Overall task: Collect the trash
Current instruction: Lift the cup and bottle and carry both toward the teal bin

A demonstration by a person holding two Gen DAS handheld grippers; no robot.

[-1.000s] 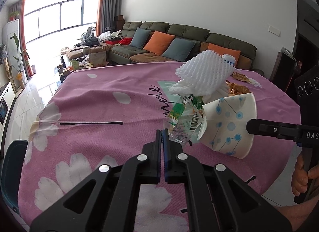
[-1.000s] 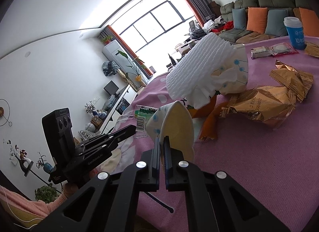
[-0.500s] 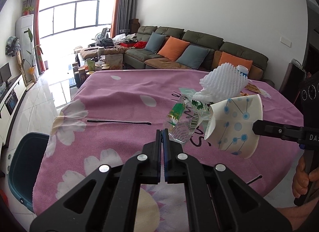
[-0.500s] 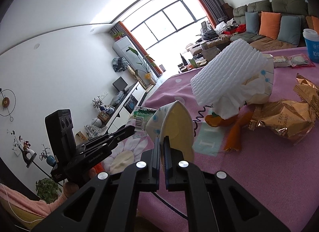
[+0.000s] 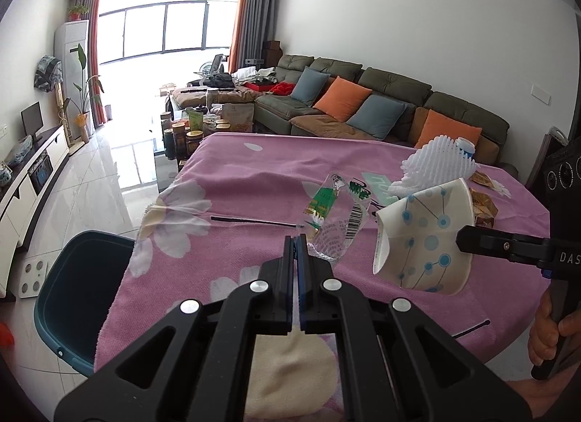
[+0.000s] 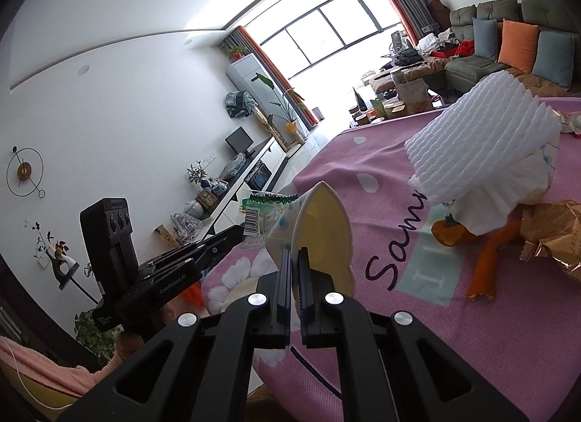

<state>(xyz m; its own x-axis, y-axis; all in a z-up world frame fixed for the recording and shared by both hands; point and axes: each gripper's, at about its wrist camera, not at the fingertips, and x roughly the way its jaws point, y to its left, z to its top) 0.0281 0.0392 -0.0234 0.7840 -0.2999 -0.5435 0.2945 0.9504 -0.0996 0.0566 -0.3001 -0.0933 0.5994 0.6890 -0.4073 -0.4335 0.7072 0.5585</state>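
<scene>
My left gripper (image 5: 296,240) is shut on a clear plastic wrapper (image 5: 336,218) with green print and a barcode, held above the pink tablecloth (image 5: 254,186). My right gripper (image 6: 294,253) is shut on the squashed rim of a white paper cup (image 6: 323,233) with blue dots; the same cup (image 5: 425,237) hangs at the right in the left wrist view, pinched by the right gripper's fingers (image 5: 472,240). The wrapper (image 6: 265,211) and the left gripper (image 6: 232,233) show to the left of the cup in the right wrist view. A dark teal bin (image 5: 76,298) stands on the floor beside the table's left edge.
On the table lie white foam netting (image 6: 483,139) over crumpled white paper, orange peel (image 6: 486,262) and gold foil wrappers (image 6: 552,233). A sofa (image 5: 363,106) with cushions runs along the far wall. A low table with jars (image 5: 196,131) stands beyond the table's far end.
Both grippers have swung left with their loads. The foam netting and foil slid right in both views, and the teal bin came further into the left wrist view.
</scene>
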